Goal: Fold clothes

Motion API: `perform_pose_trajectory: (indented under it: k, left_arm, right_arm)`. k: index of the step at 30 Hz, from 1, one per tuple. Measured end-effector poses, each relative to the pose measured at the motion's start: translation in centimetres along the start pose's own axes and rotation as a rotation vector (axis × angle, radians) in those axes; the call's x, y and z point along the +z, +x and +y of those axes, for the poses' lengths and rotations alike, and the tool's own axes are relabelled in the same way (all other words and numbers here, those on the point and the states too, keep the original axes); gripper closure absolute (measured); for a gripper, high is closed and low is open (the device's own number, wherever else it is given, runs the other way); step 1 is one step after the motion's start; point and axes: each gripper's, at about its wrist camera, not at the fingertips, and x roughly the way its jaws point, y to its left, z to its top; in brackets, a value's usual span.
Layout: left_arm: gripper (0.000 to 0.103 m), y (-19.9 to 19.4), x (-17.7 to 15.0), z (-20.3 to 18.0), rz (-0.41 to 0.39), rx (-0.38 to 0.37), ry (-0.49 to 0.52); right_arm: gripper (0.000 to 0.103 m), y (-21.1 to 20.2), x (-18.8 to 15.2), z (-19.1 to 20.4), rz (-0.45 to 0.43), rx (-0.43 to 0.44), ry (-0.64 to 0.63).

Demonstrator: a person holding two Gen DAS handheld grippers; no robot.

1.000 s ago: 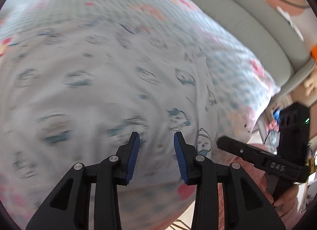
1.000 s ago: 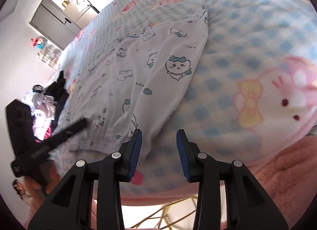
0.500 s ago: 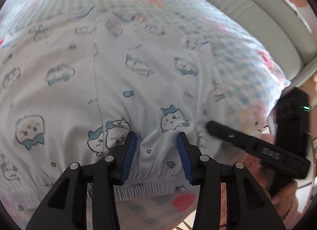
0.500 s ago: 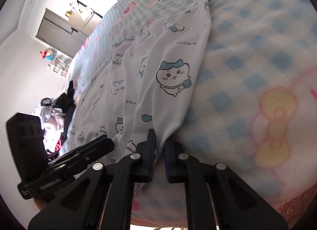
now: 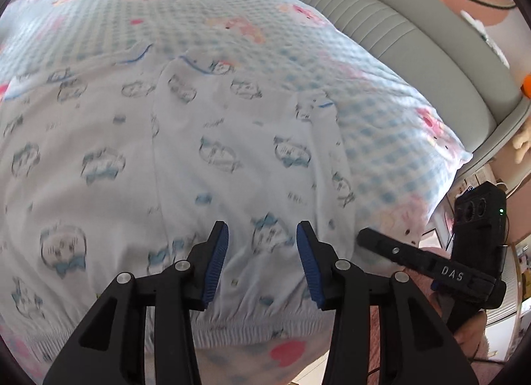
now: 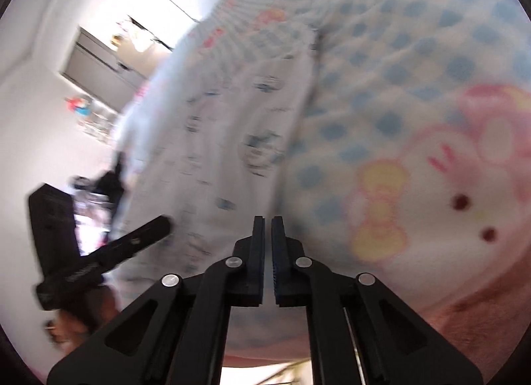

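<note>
the thin, soft white cartoon-print garment (image 5: 232,159) looks limp; left tool (image 5: 262,260) released over its elastic hem (image 5: 265,322), right tool (image 6: 268,250) clenched, grasp unclear.

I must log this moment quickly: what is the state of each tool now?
Left tool: open, over the white cartoon-print garment, holding nothing.
Right tool: nearly closed at the garment's edge; grip cannot be told.

Garment (image 5: 205,159) flat on bed (image 5: 381,93); headboard (image 5: 415,36) behind.
</note>
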Motion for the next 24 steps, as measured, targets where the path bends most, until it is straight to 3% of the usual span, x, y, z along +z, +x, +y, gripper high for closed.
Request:
perform_pose_trajectory:
  k: [1, 3, 7, 10, 11, 12, 16, 22, 24]
  left_arm:
    - [0.058, 0.1, 0.2, -0.1, 0.002, 0.0, 0.001]
    - [0.058, 0.3, 0.5, -0.3, 0.006, 0.0, 0.003]
    - [0.058, 0.8, 0.7, -0.3, 0.021, 0.005, 0.001]
    - [0.055, 2.2, -0.2, -0.1, 0.066, 0.0, -0.014]
    - [0.054, 2.8, -0.6, -0.1, 0.088, 0.001, -0.019]
    - [0.054, 3.2, -0.9, 0.0, 0.093, 0.009, -0.02]
    - [0.054, 3.4, -1.6, -0.2, 0.09, 0.025, -0.012]
    - [0.054, 1.4, -0.8, 0.2, 0.034, -0.022, -0.027]
    - [0.054, 0.8, -0.6, 0.5, 0.019, -0.016, -0.032]
  right_arm:
    - [0.085, 0.5, 0.3, 0.2, 0.017, -0.001, -0.005]
    - [0.061, 1.7, 0.8, 0.4, 0.049, -0.001, -0.01]
    - [0.057, 3.5, 0.5, -0.7, 0.071, 0.036, 0.052]
    - [0.063, 4.0, 0.5, -1.0, 0.065, 0.027, 0.053]
    - [0.089, 4.0, 0.6, -0.8, 0.059, -0.02, 0.037]
    - [0.098, 4.1, 0.5, -0.7, 0.051, -0.053, 0.024]
    - [0.101, 3.7, 0.2, 0.1, 0.026, -0.109, 0.0]
    - [0.102, 1.7, -0.2, 0.2, -0.008, -0.229, -0.07]
    - [0.102, 0.7, -0.4, -0.3, -0.021, -0.223, -0.079]
